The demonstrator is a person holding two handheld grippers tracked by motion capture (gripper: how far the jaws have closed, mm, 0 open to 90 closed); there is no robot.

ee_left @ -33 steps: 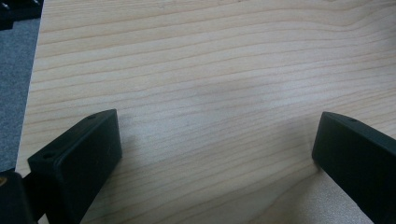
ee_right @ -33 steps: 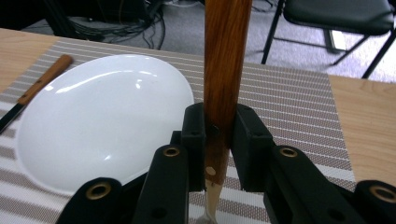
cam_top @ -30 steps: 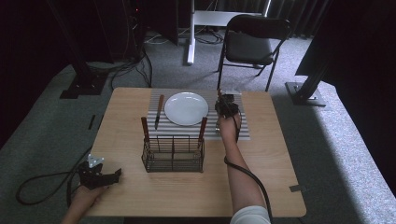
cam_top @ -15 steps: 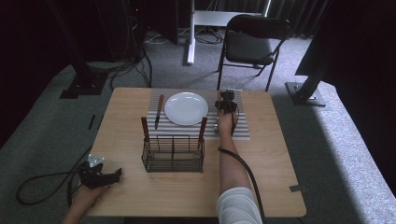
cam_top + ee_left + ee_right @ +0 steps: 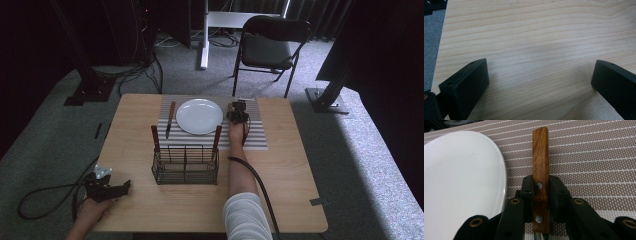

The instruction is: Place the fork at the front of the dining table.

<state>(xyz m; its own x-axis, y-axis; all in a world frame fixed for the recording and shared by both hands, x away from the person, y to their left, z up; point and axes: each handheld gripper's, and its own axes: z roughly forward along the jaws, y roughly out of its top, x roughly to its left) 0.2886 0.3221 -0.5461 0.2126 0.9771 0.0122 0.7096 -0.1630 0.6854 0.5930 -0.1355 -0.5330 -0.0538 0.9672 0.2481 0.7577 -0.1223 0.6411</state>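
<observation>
A white plate (image 5: pixel 199 116) lies on a striped placemat (image 5: pixel 255 135) at the table's far side. My right gripper (image 5: pixel 237 111) is just right of the plate, low over the mat. In the right gripper view the gripper (image 5: pixel 540 192) is shut on a wooden-handled utensil (image 5: pixel 540 165). Its handle points away, next to the plate's rim (image 5: pixel 499 170), and its metal end is hidden under the jaws. My left gripper (image 5: pixel 117 188) rests at the table's near left edge. In the left gripper view it (image 5: pixel 540 75) stands open over bare wood (image 5: pixel 536 37).
A wooden-handled knife (image 5: pixel 170 119) lies on the mat left of the plate. A black wire basket (image 5: pixel 185 165) stands mid-table with two wooden-handled utensils (image 5: pixel 217 136) upright at its far corners. A folding chair (image 5: pixel 270 47) stands beyond the table.
My right gripper has shifted slightly farther away and towards the plate with the utensil in it. The left gripper has stayed put.
</observation>
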